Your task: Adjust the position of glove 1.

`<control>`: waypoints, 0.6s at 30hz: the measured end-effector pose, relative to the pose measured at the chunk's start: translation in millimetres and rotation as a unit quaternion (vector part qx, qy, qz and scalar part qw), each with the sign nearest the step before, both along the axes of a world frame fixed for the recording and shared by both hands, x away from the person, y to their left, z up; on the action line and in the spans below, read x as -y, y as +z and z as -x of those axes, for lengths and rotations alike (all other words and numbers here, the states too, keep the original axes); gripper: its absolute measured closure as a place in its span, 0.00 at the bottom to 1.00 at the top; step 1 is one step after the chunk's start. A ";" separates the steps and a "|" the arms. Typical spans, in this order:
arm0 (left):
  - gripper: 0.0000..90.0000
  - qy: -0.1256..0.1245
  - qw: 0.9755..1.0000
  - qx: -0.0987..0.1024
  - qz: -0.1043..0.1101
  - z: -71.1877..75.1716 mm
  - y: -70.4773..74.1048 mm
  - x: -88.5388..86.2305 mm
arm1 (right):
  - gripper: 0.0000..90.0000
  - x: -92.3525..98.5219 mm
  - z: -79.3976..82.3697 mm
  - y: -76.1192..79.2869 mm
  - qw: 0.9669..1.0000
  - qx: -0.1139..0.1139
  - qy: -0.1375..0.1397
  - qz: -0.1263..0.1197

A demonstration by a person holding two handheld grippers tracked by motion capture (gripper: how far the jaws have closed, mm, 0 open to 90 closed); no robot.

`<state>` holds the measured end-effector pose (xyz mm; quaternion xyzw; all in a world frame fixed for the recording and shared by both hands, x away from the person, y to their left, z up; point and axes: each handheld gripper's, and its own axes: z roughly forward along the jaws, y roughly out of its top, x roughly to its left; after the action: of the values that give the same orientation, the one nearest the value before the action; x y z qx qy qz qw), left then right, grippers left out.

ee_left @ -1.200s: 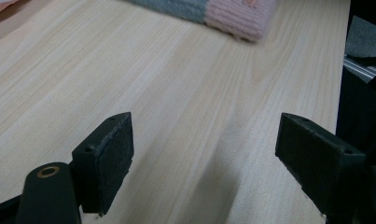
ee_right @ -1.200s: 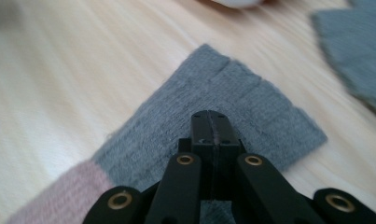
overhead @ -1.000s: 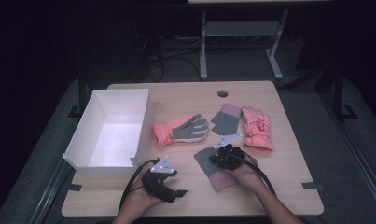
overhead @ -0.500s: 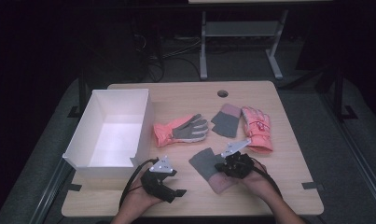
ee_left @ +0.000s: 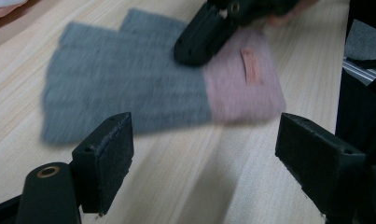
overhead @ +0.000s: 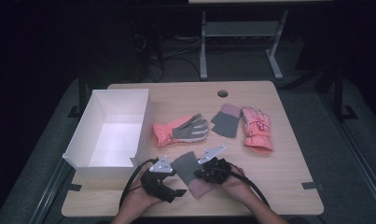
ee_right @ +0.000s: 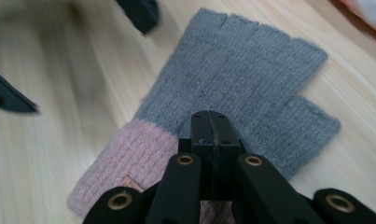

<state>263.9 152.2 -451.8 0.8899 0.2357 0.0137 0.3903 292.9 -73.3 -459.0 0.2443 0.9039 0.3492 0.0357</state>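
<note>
Grey fingerless glove (overhead: pixel 188 170) with a pink cuff lies flat near the desk's (overhead: pixel 288 182) front edge, the right gripper (ee_right: pixel 212 125) with fingers clenched on it near the cuff. Just left, the left gripper (ee_left: pixel 202 154) hangs with fingers spread wide, released. Farther back lie a coral glove (overhead: pixel 181 130), another grey glove (overhead: pixel 225 122) and a pink glove (overhead: pixel 256 128), and a white box (overhead: pixel 112 130) by the left edge.

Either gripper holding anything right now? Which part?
The right gripper is shut on the grey knit glove, pinching the palm just past the pink cuff. The left gripper is open, holding nothing.
</note>
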 end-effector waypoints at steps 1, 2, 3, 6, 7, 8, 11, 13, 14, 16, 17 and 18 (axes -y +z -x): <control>0.21 0.000 1.000 0.000 0.000 0.0 0.0 0.0 | 1.00 0.0 0.0 0.0 1.000 0.000 0.000 0.000; 0.21 0.001 1.000 -0.001 0.002 0.6 -0.3 0.4 | 1.00 -4.9 1.0 1.2 1.000 0.010 0.011 0.005; 0.21 0.000 1.000 0.000 0.001 0.5 -0.1 0.1 | 1.00 -3.6 0.5 3.8 1.000 0.015 0.013 0.003; 0.21 -0.001 1.000 0.000 -0.001 -0.6 -0.4 -0.3 | 1.00 10.1 -11.5 14.5 1.000 0.023 -0.014 -0.009; 0.21 -0.001 1.000 0.000 -0.001 -0.6 -0.4 -0.3 | 1.00 10.1 -11.5 14.5 1.000 0.023 -0.014 -0.009; 0.21 -0.003 1.000 0.002 0.000 -1.0 -0.3 -0.3 | 1.00 22.2 -26.0 18.7 0.999 0.033 -0.038 -0.006; 0.21 0.001 1.000 0.001 0.007 0.0 0.0 0.2 | 1.00 41.4 -50.5 22.3 0.996 0.037 -0.080 -0.004; 0.21 0.003 1.000 0.000 0.010 0.2 -0.1 0.3 | 1.00 46.6 -57.6 23.9 0.995 0.043 -0.093 -0.002; 0.21 0.003 1.000 0.000 0.009 0.0 0.0 -0.3 | 1.00 57.4 -71.9 27.1 0.992 0.044 -0.118 -0.005; 0.21 0.003 1.000 0.000 0.009 -0.5 0.1 -1.3 | 1.00 66.1 -84.5 29.9 0.989 0.048 -0.143 -0.004; 0.21 0.004 1.000 -0.001 0.010 -0.4 0.1 -1.6 | 1.00 66.1 -84.5 29.9 0.989 0.048 -0.143 -0.004; 0.21 0.005 1.000 -0.002 0.009 -0.5 0.5 -2.1 | 1.00 69.7 -91.0 30.5 0.987 0.050 -0.153 0.002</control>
<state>264.4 154.2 -451.3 0.8851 0.2409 0.0111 0.3980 383.9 -143.0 -428.6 0.3618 0.8537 0.3498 0.1340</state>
